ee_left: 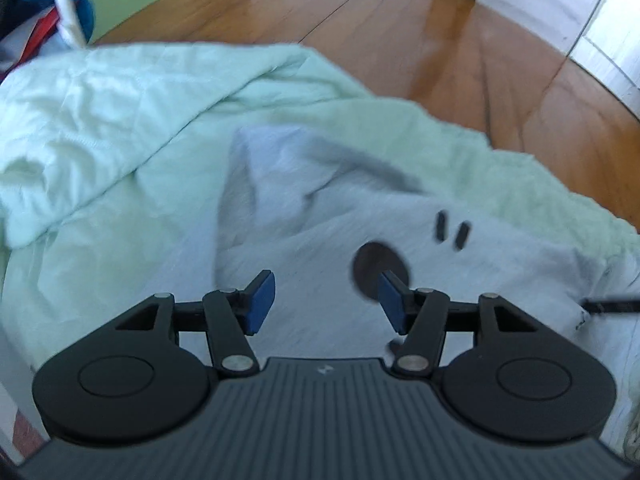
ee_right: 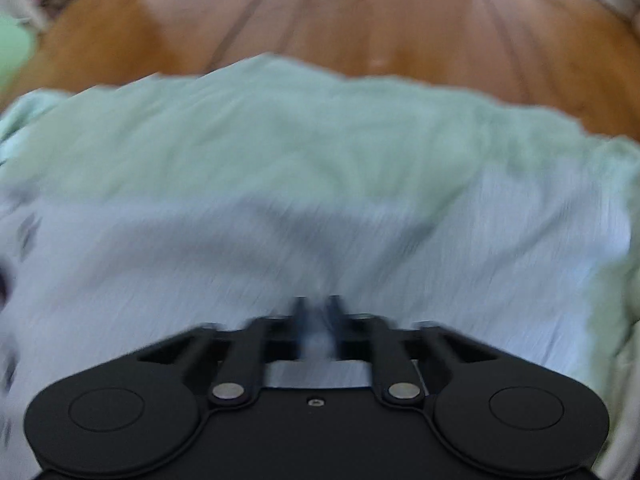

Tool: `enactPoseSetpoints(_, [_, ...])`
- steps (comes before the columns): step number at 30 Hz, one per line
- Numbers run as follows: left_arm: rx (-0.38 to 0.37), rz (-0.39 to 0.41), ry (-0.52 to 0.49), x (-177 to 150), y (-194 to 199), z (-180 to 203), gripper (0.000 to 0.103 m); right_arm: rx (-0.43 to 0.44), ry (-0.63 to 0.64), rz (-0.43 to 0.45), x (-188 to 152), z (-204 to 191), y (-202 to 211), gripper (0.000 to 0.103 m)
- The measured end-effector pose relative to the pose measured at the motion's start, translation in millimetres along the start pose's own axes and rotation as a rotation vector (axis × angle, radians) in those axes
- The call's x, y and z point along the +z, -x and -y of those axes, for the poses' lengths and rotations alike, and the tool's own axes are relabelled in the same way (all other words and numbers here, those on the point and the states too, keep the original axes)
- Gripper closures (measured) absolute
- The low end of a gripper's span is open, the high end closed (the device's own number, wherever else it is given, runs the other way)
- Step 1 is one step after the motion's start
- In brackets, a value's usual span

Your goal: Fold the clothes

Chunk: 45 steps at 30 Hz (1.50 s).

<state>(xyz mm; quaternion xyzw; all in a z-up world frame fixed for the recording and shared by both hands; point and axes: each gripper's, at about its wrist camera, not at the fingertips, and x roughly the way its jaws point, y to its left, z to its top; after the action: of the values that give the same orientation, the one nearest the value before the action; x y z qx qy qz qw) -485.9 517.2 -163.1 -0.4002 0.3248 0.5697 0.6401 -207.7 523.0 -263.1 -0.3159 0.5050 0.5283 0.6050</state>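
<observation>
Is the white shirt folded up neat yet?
Not yet. The white shirt lies rumpled on the green blanket, one flap turned over; the left gripper hovers open above it.

White garment (ee_left: pixel 320 240) with black face print (ee_left: pixel 380 268); mint green blanket (ee_left: pixel 100 120); orange-brown wood floor (ee_left: pixel 400 20); blue pads (ee_left: pixel 262 300).

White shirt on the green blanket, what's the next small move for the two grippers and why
Probably bring the open left gripper down onto the white shirt and close it on the fabric. Its blue pads stand wide apart with nothing between them, while the right gripper looks nearly closed with pale cloth between its fingers, though blur makes that uncertain. The shirt lies rumpled on the green blanket.
</observation>
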Motion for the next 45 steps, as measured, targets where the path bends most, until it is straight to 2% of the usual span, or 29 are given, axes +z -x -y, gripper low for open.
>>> enactPoseSetpoints(2, [-0.012,0.002,0.038,0.5,2.0,-4.9,0.047,0.057,0.023,0.009,-28.2,0.5,7.4,0.101])
enactPoseSetpoints(4, [-0.029,0.041,0.057,1.9,4.1,-1.1,0.046,0.091,0.058,0.017,-56.1,-0.9,13.3,0.101])
enactPoseSetpoints(7, [-0.082,0.103,0.029,8.9,-1.6,20.2,0.04,0.162,0.09,0.049,-76.6,2.6,26.8,0.101])
enactPoseSetpoints(10, [-0.107,0.083,-0.014,20.8,-18.1,46.5,0.038,0.197,0.101,0.111,-84.1,2.4,49.2,0.092])
enactPoseSetpoints(12, [-0.082,0.08,-0.079,29.1,-28.6,69.7,0.037,0.197,0.071,0.153,-78.4,5.1,60.5,0.056])
enactPoseSetpoints(13, [-0.064,0.083,-0.117,33.1,-34.2,82.0,0.036,0.166,0.029,0.183,-71.5,7.5,61.7,0.032])
enactPoseSetpoints(15, [-0.041,0.086,-0.183,40.3,-47.2,104.7,0.028,0.103,-0.047,0.236,-58.9,11.5,62.8,0.029])
enactPoseSetpoints(16, [-0.061,0.073,-0.186,43.5,-55.2,111.2,0.022,0.086,-0.078,0.229,-49.8,12.8,60.1,0.029])
enactPoseSetpoints(17, [-0.08,0.06,-0.189,46.6,-63.1,117.7,0.02,0.083,-0.119,0.209,-41.1,15.0,56.3,0.03])
enactPoseSetpoints(19, [-0.147,-0.029,-0.145,51.2,-82.0,119.5,0.021,0.091,-0.183,0.185,-30.4,19.4,51.5,0.03])
enactPoseSetpoints(21, [-0.168,-0.136,-0.136,49.8,-99.3,118.6,0.04,0.109,-0.235,0.171,-24.4,23.9,48.7,0.03])
enactPoseSetpoints(22, [-0.161,-0.149,-0.156,46.6,-101.7,117.9,0.066,0.117,-0.256,0.164,-22.0,25.8,47.5,0.03])
enactPoseSetpoints(23, [-0.147,-0.127,-0.189,42.0,-99.0,117.2,0.084,0.117,-0.252,0.163,-22.4,26.0,47.7,0.03])
enactPoseSetpoints(25, [-0.177,-0.086,-0.196,31.6,-88.1,108.8,0.096,0.12,-0.231,0.175,-27.5,23.0,54.0,0.03])
enactPoseSetpoints(30, [-0.228,-0.062,-0.153,1.4,-78.5,91.1,0.098,0.15,-0.169,0.274,-36.1,17.7,63.5,0.03])
enactPoseSetpoints(35, [-0.27,-0.046,-0.109,-29.2,-71.1,74.4,0.102,0.173,0.023,0.331,-1.8,-19.6,60.1,0.029])
enactPoseSetpoints(37, [-0.287,-0.04,-0.091,-41.5,-68.2,67.7,0.102,0.218,0.144,0.271,14.8,-37.6,39.3,0.031])
enactPoseSetpoints(38, [-0.295,-0.039,-0.083,-44.5,-66.8,64.3,0.102,0.229,0.203,0.233,20.6,-45.7,27.6,0.037])
enactPoseSetpoints(41, [-0.316,-0.041,-0.065,-45.4,-62.4,53.7,0.102,0.187,0.321,0.221,18.2,-61.3,13.4,0.037])
enactPoseSetpoints(42, [-0.301,-0.043,-0.076,-46.5,-62.5,50.7,0.102,0.174,0.36,0.217,17.3,-66.4,8.6,0.037])
enactPoseSetpoints(43, [-0.27,-0.048,-0.094,-47.8,-64.2,48.0,0.102,0.16,0.399,0.213,16.5,-71.6,3.9,0.036])
enactPoseSetpoints(45, [-0.224,-0.057,-0.119,-50.4,-67.8,41.6,0.102,0.131,0.477,0.205,14.8,-82.0,-5.6,0.025])
